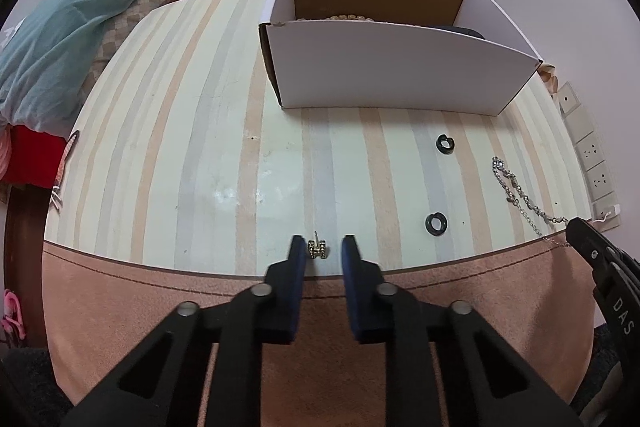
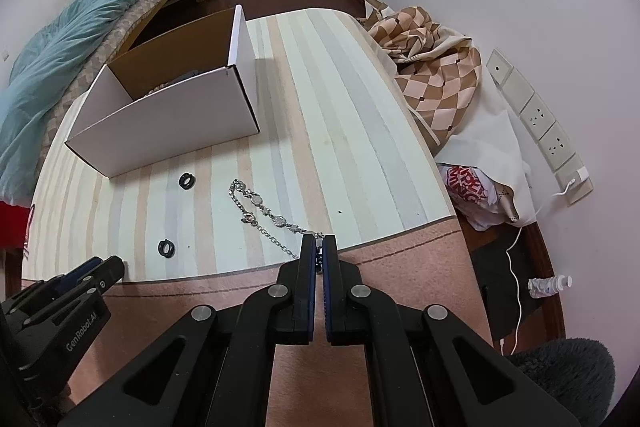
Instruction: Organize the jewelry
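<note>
My left gripper (image 1: 322, 247) sits parted around a small earring (image 1: 317, 249) on the table (image 1: 200, 131). My right gripper (image 2: 319, 247) pinches the silver chain (image 2: 260, 213)

**What's on the striped table, by count**

One white cardboard box (image 1: 392, 67), open at the top. Two small black rings (image 1: 446, 144) (image 1: 437, 225), lying well apart. One silver chain bracelet (image 2: 260, 211). One little gold earring (image 1: 317, 249). A single string of pale beads (image 1: 348, 16) peeks over the box rim. Two black grippers: left gripper (image 1: 322, 251), right gripper (image 2: 319, 247).
</note>
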The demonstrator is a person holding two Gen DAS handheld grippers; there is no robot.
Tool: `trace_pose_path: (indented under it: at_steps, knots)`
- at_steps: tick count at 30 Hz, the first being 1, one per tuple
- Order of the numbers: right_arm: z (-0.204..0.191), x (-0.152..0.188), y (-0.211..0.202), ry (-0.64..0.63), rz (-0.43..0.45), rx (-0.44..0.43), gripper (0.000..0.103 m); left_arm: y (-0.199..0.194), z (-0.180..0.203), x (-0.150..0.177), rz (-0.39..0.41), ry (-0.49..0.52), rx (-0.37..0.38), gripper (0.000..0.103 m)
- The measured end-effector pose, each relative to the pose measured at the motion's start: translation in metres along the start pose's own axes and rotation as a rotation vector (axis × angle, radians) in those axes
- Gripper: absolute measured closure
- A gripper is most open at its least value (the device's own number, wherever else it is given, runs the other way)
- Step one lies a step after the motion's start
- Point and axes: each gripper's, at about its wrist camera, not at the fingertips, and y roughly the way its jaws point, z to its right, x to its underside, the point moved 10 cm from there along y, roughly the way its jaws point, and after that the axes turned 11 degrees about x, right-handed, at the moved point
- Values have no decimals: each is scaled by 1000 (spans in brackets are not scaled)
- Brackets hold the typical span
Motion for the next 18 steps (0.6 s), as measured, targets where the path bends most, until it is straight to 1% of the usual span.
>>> trace_pose_path:
  at_steps: [5, 12, 18]
  knots:
    - [-5, -3, -10, 3, 12, -23, 100, -9, 4, 1, 18, 10, 18, 99]
    - [-9, -22, -42, 15, 67, -79, 100, -37, 13, -15, 76, 29, 47, 99]
    - [-16, -47, -79, 10, 128, -132, 100, -69, 17, -35, 141, 38, 66, 99]
